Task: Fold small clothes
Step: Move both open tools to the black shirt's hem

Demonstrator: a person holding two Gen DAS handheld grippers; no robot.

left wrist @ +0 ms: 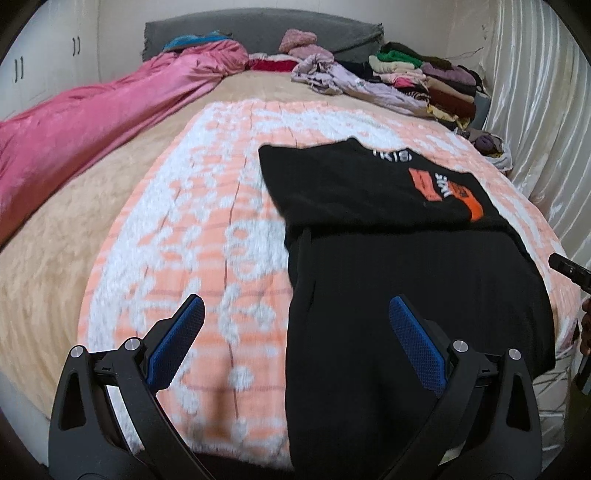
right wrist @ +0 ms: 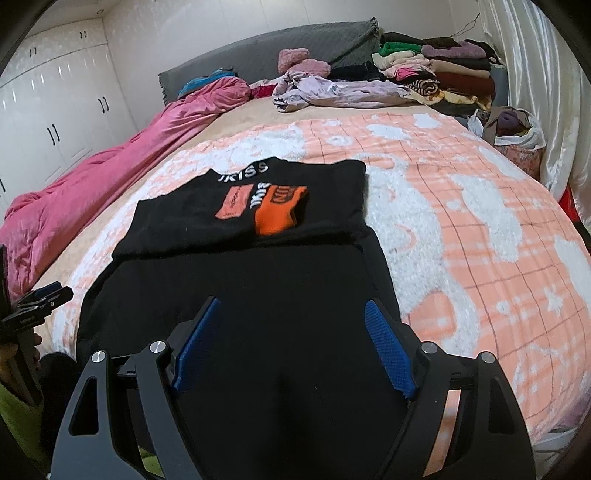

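Observation:
A black T-shirt (left wrist: 388,258) with an orange and white print lies on the orange-and-white blanket (left wrist: 207,206), its far part folded over the near part. It also shows in the right wrist view (right wrist: 258,277). My left gripper (left wrist: 295,310) is open and empty, hovering over the shirt's left edge near the bed's foot. My right gripper (right wrist: 291,314) is open and empty above the shirt's near part. The right gripper's tip (left wrist: 569,271) shows at the right edge of the left wrist view; the left gripper (right wrist: 40,299) shows at the left edge of the right wrist view.
A pink duvet (left wrist: 92,125) lies along the bed's left side. A lilac garment (left wrist: 343,79) and a stack of folded clothes (left wrist: 436,81) sit by the grey headboard (left wrist: 258,33). A bag of clothes (right wrist: 517,133) stands at the right, by satin curtains (left wrist: 535,92). White wardrobes (right wrist: 55,107) stand left.

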